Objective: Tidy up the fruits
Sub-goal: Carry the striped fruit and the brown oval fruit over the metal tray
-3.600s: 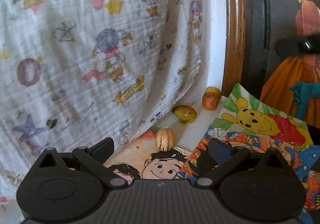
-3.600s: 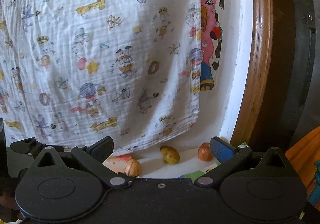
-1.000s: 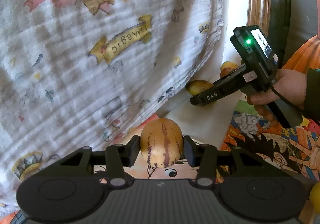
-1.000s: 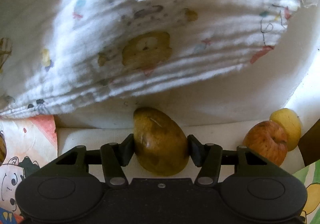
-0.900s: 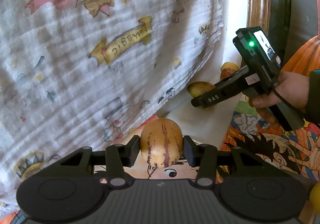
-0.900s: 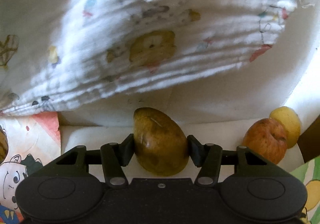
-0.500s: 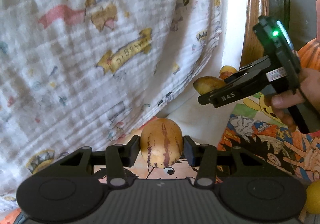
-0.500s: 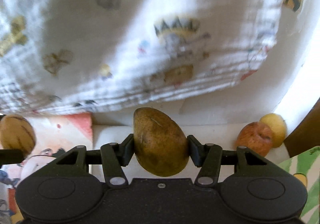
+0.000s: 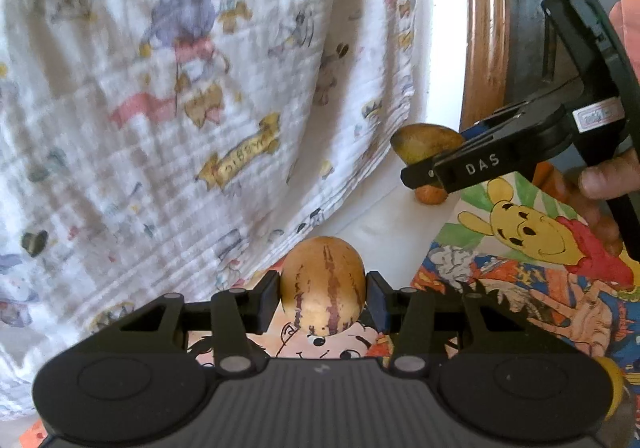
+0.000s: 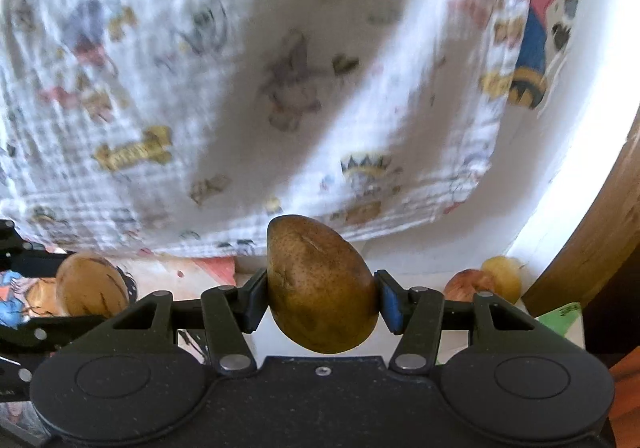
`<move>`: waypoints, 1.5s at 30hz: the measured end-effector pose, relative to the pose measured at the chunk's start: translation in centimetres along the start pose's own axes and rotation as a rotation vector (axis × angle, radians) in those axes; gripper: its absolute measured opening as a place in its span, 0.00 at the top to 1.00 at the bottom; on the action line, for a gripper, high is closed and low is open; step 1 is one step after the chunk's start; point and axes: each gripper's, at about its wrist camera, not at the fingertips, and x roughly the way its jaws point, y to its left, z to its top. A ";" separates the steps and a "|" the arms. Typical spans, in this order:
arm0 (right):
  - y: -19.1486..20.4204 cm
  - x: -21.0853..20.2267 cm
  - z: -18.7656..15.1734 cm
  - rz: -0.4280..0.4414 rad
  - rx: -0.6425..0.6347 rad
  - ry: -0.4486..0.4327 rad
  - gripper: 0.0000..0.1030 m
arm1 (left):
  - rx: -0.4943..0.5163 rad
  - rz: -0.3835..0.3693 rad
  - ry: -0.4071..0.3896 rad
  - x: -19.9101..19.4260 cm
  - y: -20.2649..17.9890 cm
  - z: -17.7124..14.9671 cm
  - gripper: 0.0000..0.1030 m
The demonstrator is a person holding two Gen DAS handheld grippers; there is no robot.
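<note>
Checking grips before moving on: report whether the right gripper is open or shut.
Shut: the right gripper clamps the brown-green fruit between both pads.

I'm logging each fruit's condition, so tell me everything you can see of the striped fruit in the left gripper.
The striped fruit is egg-shaped, tan-yellow, with smooth skin and dark reddish-purple streaks running lengthwise. It stands upright, clamped at its sides between the left gripper's two pads, which alone seem to touch it. It appears lifted above the cartoon-print paper, in front of the hanging printed cloth. From the right wrist view it shows at far left. No bruises or cuts are visible on the facing side.
</note>
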 end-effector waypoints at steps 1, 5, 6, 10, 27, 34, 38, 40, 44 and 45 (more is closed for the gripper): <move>-0.3 0.0 0.0 0.001 0.002 -0.008 0.45 | 0.001 0.000 -0.004 -0.5 -0.1 0.1 0.51; 0.1 -2.6 0.2 0.004 0.019 -0.048 0.45 | 0.005 0.003 -0.021 -2.2 -0.4 0.3 0.51; 0.2 -3.3 0.2 0.005 0.021 -0.057 0.45 | 0.005 0.004 -0.024 -2.5 -0.5 0.3 0.51; 0.9 -6.8 0.1 0.002 0.040 -0.095 0.44 | 0.004 0.003 -0.039 -4.3 -0.8 0.2 0.51; 5.9 -20.4 -5.9 -0.019 0.112 -0.169 0.44 | 0.034 -0.034 -0.073 -13.4 -4.4 -2.7 0.51; 8.2 -23.8 -9.9 -0.036 0.135 -0.155 0.44 | 0.026 -0.051 -0.059 -16.2 -4.7 -5.1 0.51; 9.0 -24.3 -12.6 -0.043 0.169 -0.126 0.44 | 0.025 -0.071 -0.013 -16.3 -5.0 -7.2 0.51; 9.2 -24.2 -14.1 -0.045 0.189 -0.107 0.44 | 0.030 -0.087 0.008 -16.2 -5.3 -8.1 0.51; 9.6 -23.4 -17.0 -0.054 0.225 -0.066 0.44 | 0.051 -0.121 0.035 -15.6 -6.5 -9.2 0.51; 9.6 -23.1 -17.6 -0.058 0.234 -0.055 0.44 | 0.056 -0.134 0.040 -15.4 -6.8 -9.5 0.51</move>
